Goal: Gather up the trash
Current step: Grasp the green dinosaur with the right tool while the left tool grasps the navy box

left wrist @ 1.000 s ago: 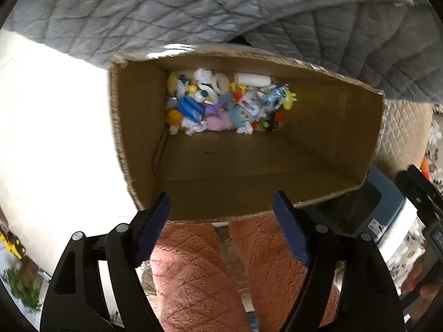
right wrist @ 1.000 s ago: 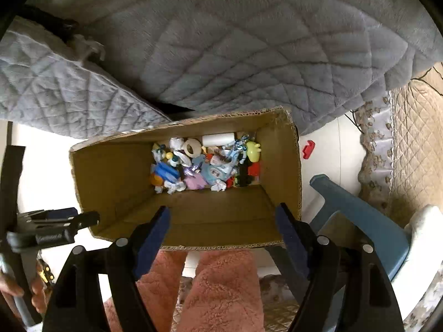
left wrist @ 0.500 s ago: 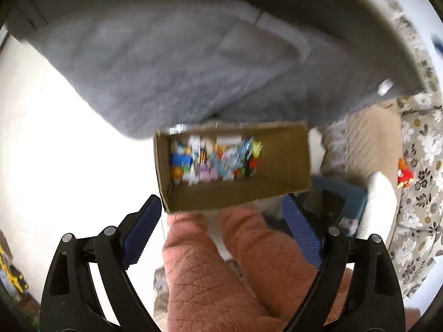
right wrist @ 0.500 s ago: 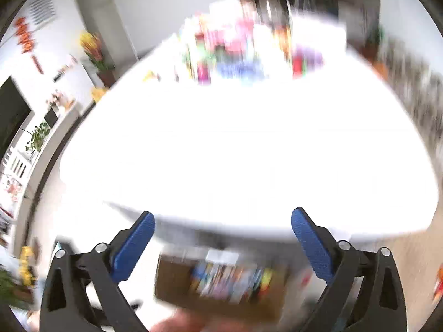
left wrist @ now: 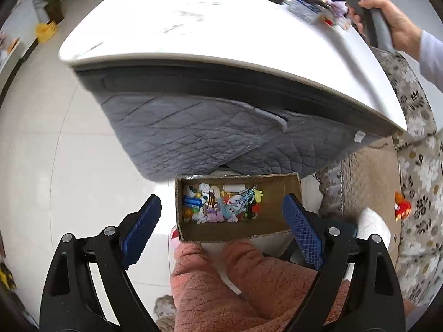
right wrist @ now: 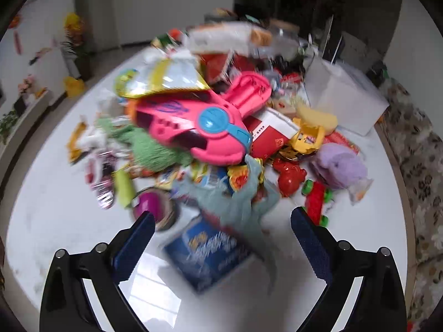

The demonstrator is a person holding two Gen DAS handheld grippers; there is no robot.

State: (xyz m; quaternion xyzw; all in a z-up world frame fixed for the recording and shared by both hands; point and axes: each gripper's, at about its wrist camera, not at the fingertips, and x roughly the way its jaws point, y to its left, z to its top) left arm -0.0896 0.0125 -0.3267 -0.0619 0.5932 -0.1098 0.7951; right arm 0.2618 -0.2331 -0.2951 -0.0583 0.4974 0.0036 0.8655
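**Over the pile, both jaws empty**

Above the white table (right wrist: 69, 221) the right gripper (right wrist: 220, 238) hangs with its jaws wide and nothing between them, tilted steeply down toward a heap of toys and wrappers. A blue packet (right wrist: 207, 251) lies nearest, just ahead of the fingertips, with a grey-green rag (right wrist: 243, 202) draped partly over it. Behind them sit a pink toy (right wrist: 193, 127), a foil bag (right wrist: 163, 77), a red box (right wrist: 265, 132) and a purple plush (right wrist: 340, 166). This view is smeared by motion, so small items are hard to tell apart.

The left gripper (left wrist: 221, 229) also stands wide and empty, pointing down past the table edge at the box (left wrist: 279, 221) on the floor. The box sits below a grey quilted cover (left wrist: 193, 138) under the table, just in front of the person's pink-clad knees (left wrist: 235, 282), and already holds a litter of small pieces at its far end.

Risks, as I judge them: the heap mixes toys with real trash, so a hasty grab could take the wrong thing. The rag overlaps the packet, and closing on one may drag the other or knock loose pieces off the edge. Flat packets are thin against a slick top and may slip out of wide jaws. In the left view, the person's right hand (left wrist: 387, 25) grips its handle beside the pile.
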